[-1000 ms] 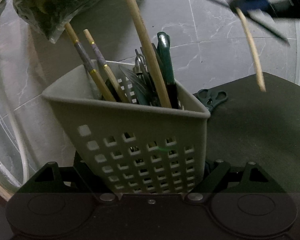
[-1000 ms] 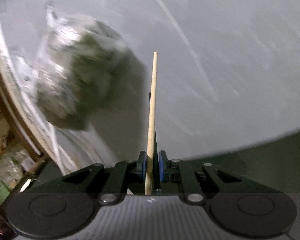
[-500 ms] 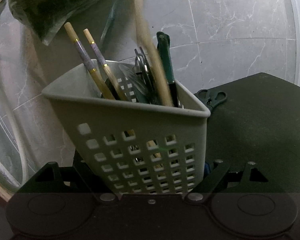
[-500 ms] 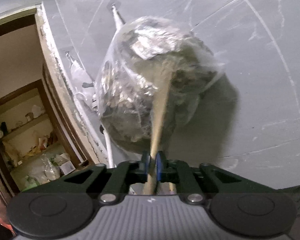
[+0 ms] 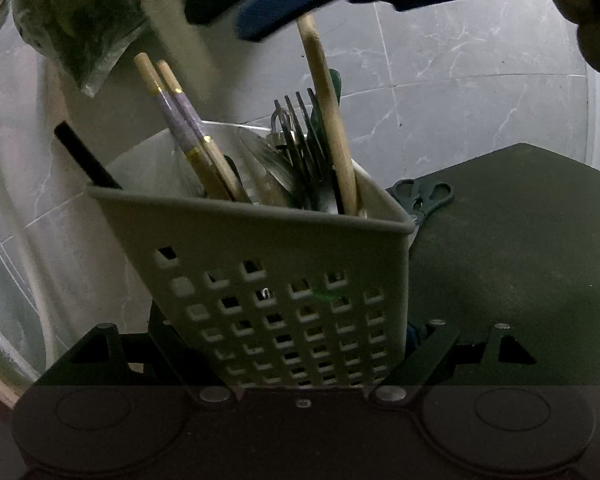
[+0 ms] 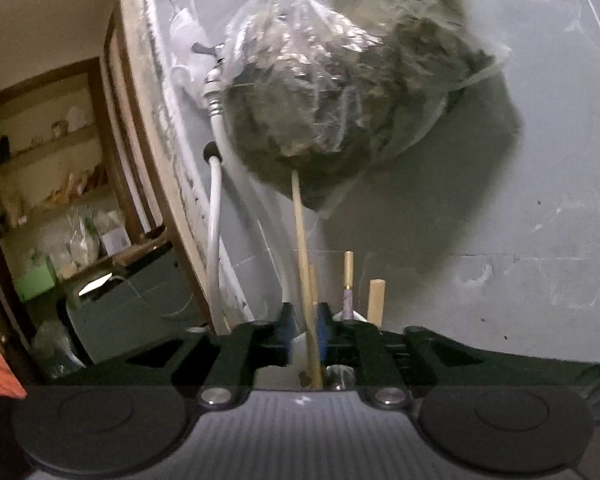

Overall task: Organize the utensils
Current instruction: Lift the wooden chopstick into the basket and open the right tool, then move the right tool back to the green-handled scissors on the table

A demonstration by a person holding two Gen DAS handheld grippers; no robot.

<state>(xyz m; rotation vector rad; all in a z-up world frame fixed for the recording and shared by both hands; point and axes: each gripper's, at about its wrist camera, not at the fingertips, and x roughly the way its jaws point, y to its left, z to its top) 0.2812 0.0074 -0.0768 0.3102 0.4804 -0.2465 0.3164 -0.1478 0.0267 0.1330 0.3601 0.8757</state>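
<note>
- left gripper (image 5: 300, 344) clamps the grey perforated plastic utensil basket (image 5: 268, 280), tilted, on the dark table (image 5: 520, 272);
- right gripper (image 6: 304, 336), jaws opening, straddles the thin wooden chopstick (image 6: 300, 240) standing in the basket.

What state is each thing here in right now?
Basket: tilted, clamped in the left gripper, full of utensils.
Wooden stick: standing in the basket, between the right gripper's opening jaws.
Chopsticks: leaning in the basket.
Forks: tines up.
Scissors: lying closed on the table.
Bag: hanging.
</note>
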